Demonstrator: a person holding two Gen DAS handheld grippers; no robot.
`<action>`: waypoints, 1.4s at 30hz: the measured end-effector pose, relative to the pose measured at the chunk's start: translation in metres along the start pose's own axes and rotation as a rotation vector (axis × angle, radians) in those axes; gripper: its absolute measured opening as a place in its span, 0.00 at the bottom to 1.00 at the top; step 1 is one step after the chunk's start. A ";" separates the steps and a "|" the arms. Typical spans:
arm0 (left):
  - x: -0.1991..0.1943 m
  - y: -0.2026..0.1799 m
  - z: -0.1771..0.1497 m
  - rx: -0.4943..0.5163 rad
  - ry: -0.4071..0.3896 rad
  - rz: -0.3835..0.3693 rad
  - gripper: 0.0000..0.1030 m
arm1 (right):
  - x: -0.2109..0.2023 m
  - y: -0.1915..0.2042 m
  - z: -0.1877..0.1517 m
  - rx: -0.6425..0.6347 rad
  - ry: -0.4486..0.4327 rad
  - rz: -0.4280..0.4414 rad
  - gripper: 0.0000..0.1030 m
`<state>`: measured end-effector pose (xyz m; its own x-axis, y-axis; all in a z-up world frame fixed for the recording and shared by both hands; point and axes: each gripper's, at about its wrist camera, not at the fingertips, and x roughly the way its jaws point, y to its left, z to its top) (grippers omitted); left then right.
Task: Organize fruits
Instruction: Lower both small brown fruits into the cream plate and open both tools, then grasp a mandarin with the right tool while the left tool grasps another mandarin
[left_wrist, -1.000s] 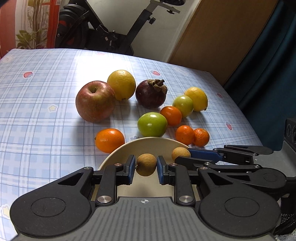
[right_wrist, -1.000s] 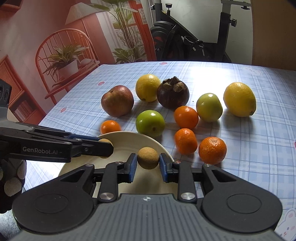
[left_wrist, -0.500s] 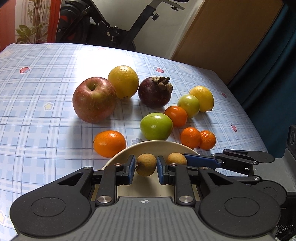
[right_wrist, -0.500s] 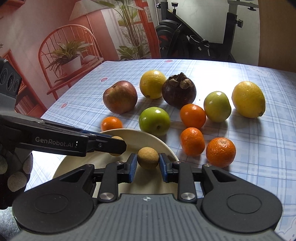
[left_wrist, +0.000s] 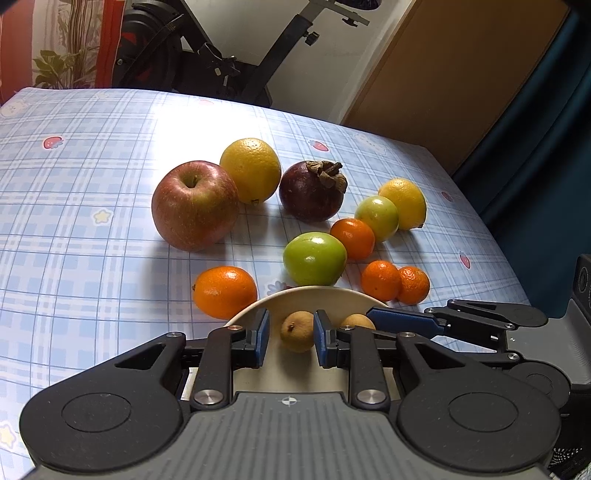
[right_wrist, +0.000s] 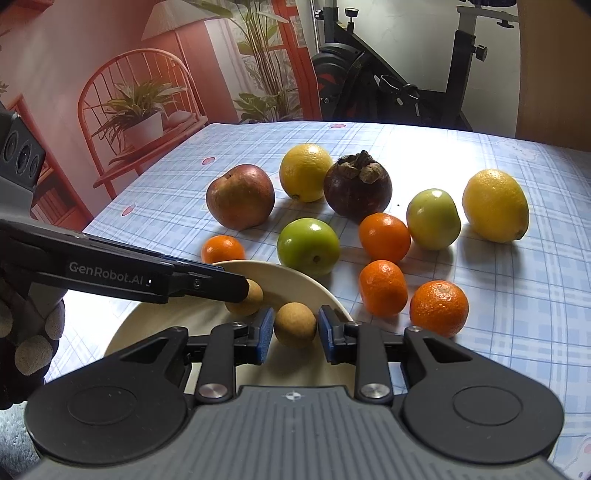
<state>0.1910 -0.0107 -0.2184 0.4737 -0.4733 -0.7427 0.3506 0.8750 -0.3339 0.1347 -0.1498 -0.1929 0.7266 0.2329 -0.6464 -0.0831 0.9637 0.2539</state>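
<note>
A cream plate (left_wrist: 325, 297) (right_wrist: 295, 275) lies at the near edge of the table. My left gripper (left_wrist: 289, 338) has its jaws apart around a small brown longan (left_wrist: 297, 330) that rests on the plate, with gaps on both sides. My right gripper (right_wrist: 295, 334) stands open around a second longan (right_wrist: 295, 324) on the plate, also with small gaps. Each gripper shows in the other's view, the left one (right_wrist: 236, 290) and the right one (left_wrist: 373, 317). Beyond the plate lie a red apple (left_wrist: 195, 205), a mangosteen (left_wrist: 312, 190) and several citrus and green fruits.
An orange (left_wrist: 225, 291) touches the plate's far left rim and a green fruit (left_wrist: 314, 258) sits just behind it. Mandarins (right_wrist: 439, 308) lie to the plate's right. An exercise bike (left_wrist: 221, 55) stands past the far table edge.
Both grippers' jaws have opened slightly, letting go of the longans, which now rest on the plate. Both grippers have tilted down closer to the plate.
</note>
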 end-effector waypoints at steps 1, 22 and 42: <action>-0.003 0.000 0.000 0.001 -0.006 0.002 0.26 | -0.002 -0.001 0.001 0.002 -0.004 -0.001 0.29; -0.073 -0.004 -0.007 0.027 -0.290 0.177 0.26 | -0.049 -0.046 -0.010 0.191 -0.173 -0.085 0.30; -0.058 0.015 -0.005 -0.072 -0.253 0.216 0.26 | -0.039 -0.084 -0.023 0.220 -0.210 -0.095 0.38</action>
<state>0.1649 0.0307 -0.1829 0.7191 -0.2790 -0.6364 0.1671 0.9584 -0.2313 0.0971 -0.2365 -0.2055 0.8508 0.0887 -0.5180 0.1253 0.9230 0.3639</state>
